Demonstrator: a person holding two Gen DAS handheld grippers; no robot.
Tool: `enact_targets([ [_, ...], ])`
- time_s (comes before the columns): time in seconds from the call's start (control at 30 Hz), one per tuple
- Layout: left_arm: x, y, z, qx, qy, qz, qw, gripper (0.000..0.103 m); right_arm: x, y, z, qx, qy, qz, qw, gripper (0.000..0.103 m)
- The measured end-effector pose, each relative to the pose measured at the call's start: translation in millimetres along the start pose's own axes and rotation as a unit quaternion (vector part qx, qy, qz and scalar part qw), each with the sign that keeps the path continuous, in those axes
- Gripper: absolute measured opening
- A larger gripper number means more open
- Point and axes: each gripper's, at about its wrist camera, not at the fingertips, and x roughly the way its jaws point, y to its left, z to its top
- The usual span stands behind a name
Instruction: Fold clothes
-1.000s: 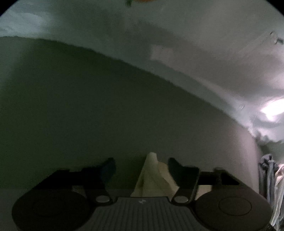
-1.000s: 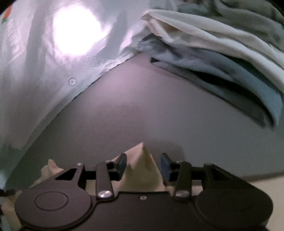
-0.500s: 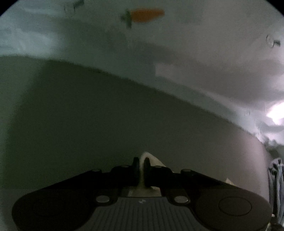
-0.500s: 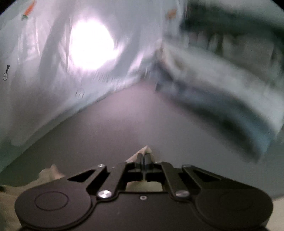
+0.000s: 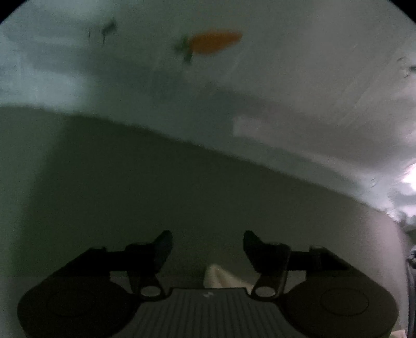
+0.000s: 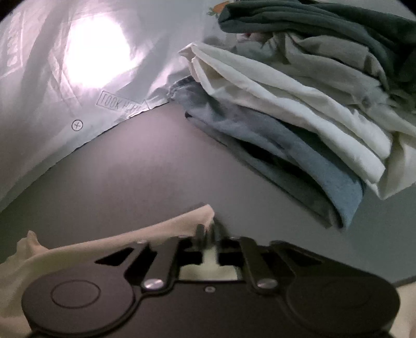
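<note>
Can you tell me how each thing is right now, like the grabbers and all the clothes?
left gripper: jaws wide apart and opening, nothing between the pads
right gripper: jaws nearly together, opening, cream cloth between them
cream cloth: corner lifted, rest draped and crumpled
pile of clothes: stacked, loosely folded
blue garment: folded, bottom of the pile
dark green garment: on top of the pile

The left wrist view is dim, grainy and soft, its lower half in deep shadow; a carrot print (image 5: 214,45) at top centre smears with blur; glare burns at the right edge. The right wrist view is brighter; a white hotspot (image 6: 96,50) blooms at upper left; the clothes pile (image 6: 299,109) is fairly sharp; black fisheye corners bend both frames.
</note>
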Motion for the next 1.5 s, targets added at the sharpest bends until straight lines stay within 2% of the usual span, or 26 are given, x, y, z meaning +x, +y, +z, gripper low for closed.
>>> enact_targets([
  [0.1,-15.4,-4.2,-9.9,0.03,-0.001,0.006,0.9995,0.073,-4.0,-7.9,-2.0,0.022,-0.005,0.007,1.0,0.039],
  [0.23,-27.2,-11.2,-36.0,0.093,0.028,0.022,0.995,0.081,-7.8,-20.6,-2.5,0.057,0.0,0.037,0.998,0.044],
  [0.37,-41.6,-3.3,-68.2,0.089,0.061,0.029,0.9938,0.088,4.8,-13.7,-2.9,0.034,0.025,0.063,0.997,0.05],
  [0.4,-44.8,0.0,-75.4,0.081,0.071,0.028,0.9938,0.088,8.7,-11.1,-3.9,0.028,0.035,0.068,0.997,0.048],
  [0.43,-48.0,3.3,-82.5,0.073,0.082,0.026,0.9937,0.088,10.4,-7.6,-4.7,0.022,0.037,0.065,0.997,0.041],
  [0.47,-51.2,6.6,-89.7,0.064,0.092,0.024,0.9934,0.088,9.5,-4.5,-6.2,0.011,0.03,0.062,0.998,0.027],
  [0.5,-55.6,9.4,-97.4,0.055,0.101,0.028,0.993,0.088,10.4,-3.2,-6.3,0.009,0.038,0.073,0.997,0.003],
  [0.6,-71.7,16.2,-115.6,0.036,0.113,0.04,0.9921,0.088,3.4,-14.3,-6.1,0.086,0.03,0.125,0.988,0.002],
  [0.67,-82.7,20.0,-126.7,0.026,0.119,0.048,0.9914,0.088,-6.4,-26.0,-7.9,0.16,0.019,0.178,0.971,0.002],
  [0.73,-98.6,20.9,-136.7,0.028,0.117,0.054,0.9913,0.088,-15.7,-38.5,-13.0,0.24,0.011,0.246,0.939,0.002],
  [0.8,-117.3,21.5,-146.7,0.032,0.111,0.059,0.9916,0.088,-21.1,-48.8,-23.3,0.324,0.011,0.321,0.89,0.002],
  [0.9,-143.5,20.9,-160.5,0.026,0.1,0.065,0.9925,0.09,-27.9,-50.8,-43.7,0.418,0.022,0.399,0.815,0.002],
  [0.97,-153.4,22.1,-169.8,0.023,0.1,0.068,0.9923,0.092,-34.9,-47.5,-60.9,0.461,0.031,0.436,0.772,0.002],
  [1.03,-157.2,23.7,-181.2,0.024,0.109,0.075,0.9909,0.093,-43.8,-42.3,-76.9,0.481,0.046,0.467,0.741,0.002],
  [1.1,-163.2,25.5,-194.3,0.03,0.121,0.079,0.9891,0.093,-52.5,-32.6,-88.2,0.48,0.064,0.483,0.73,0.002],
  [1.17,-168.1,27.9,-207.4,0.005,0.125,0.095,0.9875,0.093,-61.3,-23.3,-101.0,0.472,0.087,0.495,0.724,0.002],
  [1.2,-169.8,28.4,-213.6,0.008,0.132,0.098,0.9864,0.093,-66.6,-18.3,-107.7,0.469,0.098,0.501,0.721,0.002],
  [1.3,-172.7,32.1,-230.1,0.014,0.153,0.1,0.9831,0.093,-87.7,-7.7,-126.0,0.454,0.128,0.511,0.719,0.002],
  [1.43,-179.3,38.0,-250.0,0.02,0.17,0.094,0.9808,0.093,-109.2,6.0,-150.3,0.434,0.163,0.515,0.721,0.002],
  [1.5,-183.9,42.1,-258.2,0.022,0.174,0.094,0.98,0.093,-116.9,13.1,-159.2,0.419,0.182,0.507,0.731,0.002],
])
